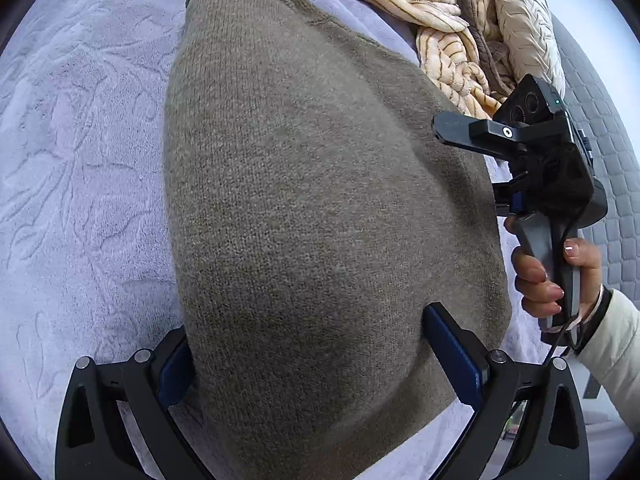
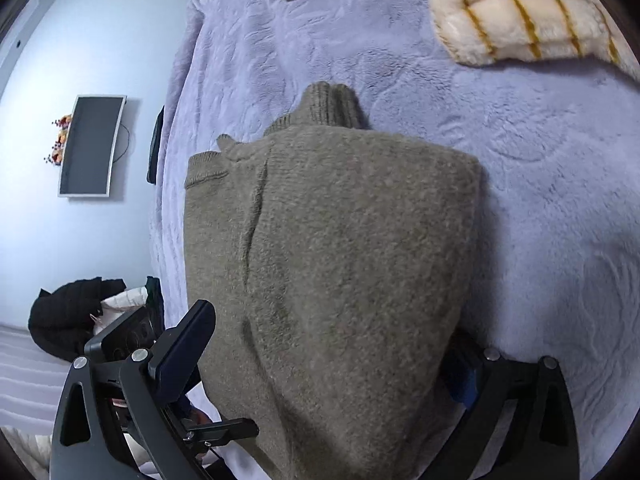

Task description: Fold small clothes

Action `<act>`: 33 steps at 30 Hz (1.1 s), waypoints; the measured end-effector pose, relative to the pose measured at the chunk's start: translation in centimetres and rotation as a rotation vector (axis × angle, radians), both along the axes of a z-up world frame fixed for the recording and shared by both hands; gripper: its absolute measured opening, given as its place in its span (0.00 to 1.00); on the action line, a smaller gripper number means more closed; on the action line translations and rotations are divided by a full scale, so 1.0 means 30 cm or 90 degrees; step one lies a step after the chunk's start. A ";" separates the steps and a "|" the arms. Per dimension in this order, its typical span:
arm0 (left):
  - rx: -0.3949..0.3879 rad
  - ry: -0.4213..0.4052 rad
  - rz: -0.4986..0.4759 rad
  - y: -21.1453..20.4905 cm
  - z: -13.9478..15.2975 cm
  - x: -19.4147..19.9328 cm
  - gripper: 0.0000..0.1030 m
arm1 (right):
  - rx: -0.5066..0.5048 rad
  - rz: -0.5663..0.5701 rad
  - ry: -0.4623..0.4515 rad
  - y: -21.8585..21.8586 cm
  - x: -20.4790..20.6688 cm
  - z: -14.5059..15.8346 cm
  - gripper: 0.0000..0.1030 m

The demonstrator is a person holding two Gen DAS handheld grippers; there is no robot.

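one lavender bedspread [image 1: 80, 160], embossed, covering the bed. one taupe knit sweater [image 1: 320, 208], folded lengthwise, lying on it, collar toward 12 o'clock. one cream striped blanket [image 2: 520, 12], bunched at 1 o'clock. left gripper [image 1: 308, 364]: jaws apart, sweater hem between them. right gripper [image 2: 328, 364]: jaws apart, straddling the sweater's near end; clamping cannot be told.

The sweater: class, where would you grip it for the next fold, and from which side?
Grip the near hem corners of the sweater, which lies flat on the blanket with sleeves tucked in and its collar at the far end. Come in from the near edge, where the left gripper and right gripper already straddle the cloth, jaws open. Then probably carry the hem toward the collar.
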State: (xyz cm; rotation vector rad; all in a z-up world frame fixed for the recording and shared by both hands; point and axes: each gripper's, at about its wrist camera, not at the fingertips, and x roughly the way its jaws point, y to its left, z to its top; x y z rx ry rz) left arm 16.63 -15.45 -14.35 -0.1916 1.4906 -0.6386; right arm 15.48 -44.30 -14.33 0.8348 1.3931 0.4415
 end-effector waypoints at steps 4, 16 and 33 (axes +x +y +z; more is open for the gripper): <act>-0.003 -0.002 0.017 0.009 0.012 -0.003 0.89 | -0.018 -0.029 0.032 -0.003 -0.003 0.007 0.47; -0.070 -0.022 0.032 0.112 0.145 -0.052 0.51 | 0.080 -0.067 -0.008 -0.004 -0.085 0.149 0.34; -0.074 -0.037 0.032 0.521 0.369 -0.312 0.51 | 0.108 -0.053 0.001 0.374 -0.351 0.336 0.34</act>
